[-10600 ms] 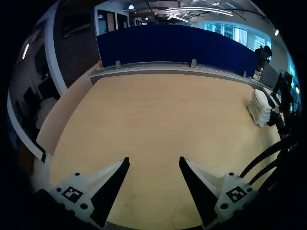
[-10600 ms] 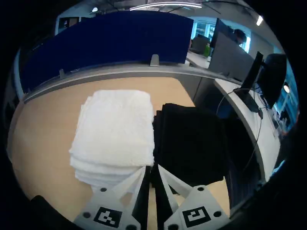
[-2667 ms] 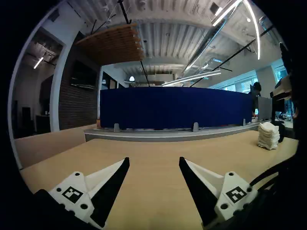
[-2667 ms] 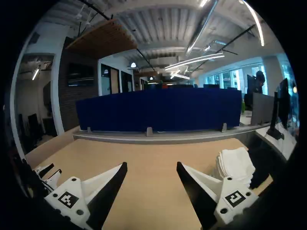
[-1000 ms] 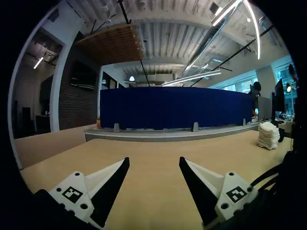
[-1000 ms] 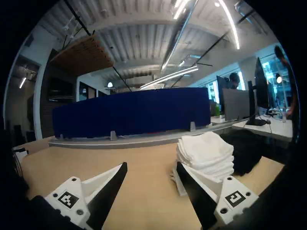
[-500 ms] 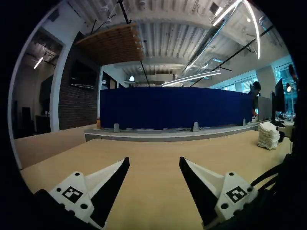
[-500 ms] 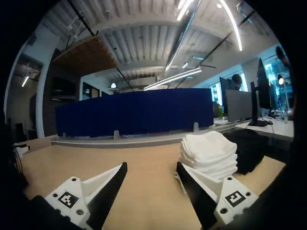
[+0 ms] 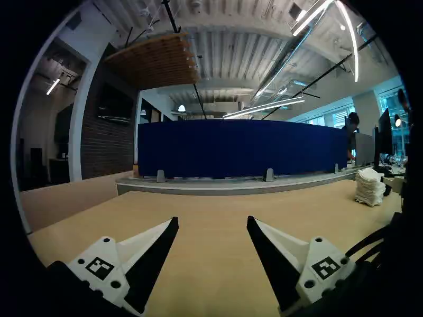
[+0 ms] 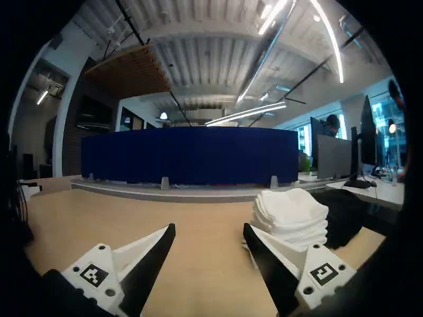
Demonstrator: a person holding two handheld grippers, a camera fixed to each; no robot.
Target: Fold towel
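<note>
One stack of folded white towels [image 10: 290, 216] sits on the bench [image 10: 106, 211] toward its right end, just ahead of the right gripper [image 10: 209, 227] and to the right of its line. The stack's lower left corner is hidden behind the right finger; whether they touch cannot be told. Touching the stack's right side is one black pile [image 10: 343, 216]. The layers in the white stack are several, too fine to count.

The right gripper's two fingers stand wide apart, holding nothing, low over bare wood. The left gripper [image 9: 211, 219] is likewise spread wide and empty, and in its view the stack [image 9: 369, 186] is small and well apart at the far right.

Ahead and to the left of both grippers the bench [image 9: 211, 201] is open light wood. Its far edge meets a grey rail [image 9: 211, 185] under one long blue divider [image 9: 238, 148].

Beyond the right end are monitors [image 10: 333, 156] and a person [image 10: 332, 122]. Overhead are a ribbed ceiling and strip lights [image 10: 328, 37].
</note>
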